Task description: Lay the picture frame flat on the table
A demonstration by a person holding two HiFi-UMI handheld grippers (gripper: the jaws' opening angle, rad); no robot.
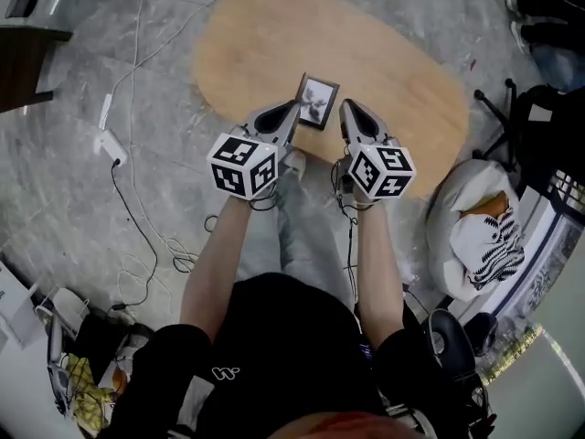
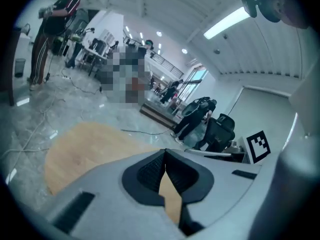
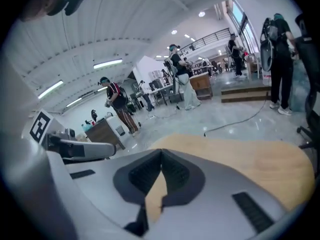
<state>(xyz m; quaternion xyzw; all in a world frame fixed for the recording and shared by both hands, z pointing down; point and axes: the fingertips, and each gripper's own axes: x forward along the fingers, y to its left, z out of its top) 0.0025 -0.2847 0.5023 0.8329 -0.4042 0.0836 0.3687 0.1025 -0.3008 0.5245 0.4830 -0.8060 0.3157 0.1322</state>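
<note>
Claws [image 1: 294, 110] [image 1: 348, 110] shut; picture frame [image 1: 316, 101] face-up, long axis away.

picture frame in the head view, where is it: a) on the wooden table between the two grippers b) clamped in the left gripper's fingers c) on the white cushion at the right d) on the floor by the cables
a: the picture frame sits on the wooden table, between the tips of the left gripper and the right gripper, and both grippers' fingers are shut on nothing.

picture frame [image 1: 316, 101] ahead, table [image 1: 274, 35] seemingly open beyond
</note>
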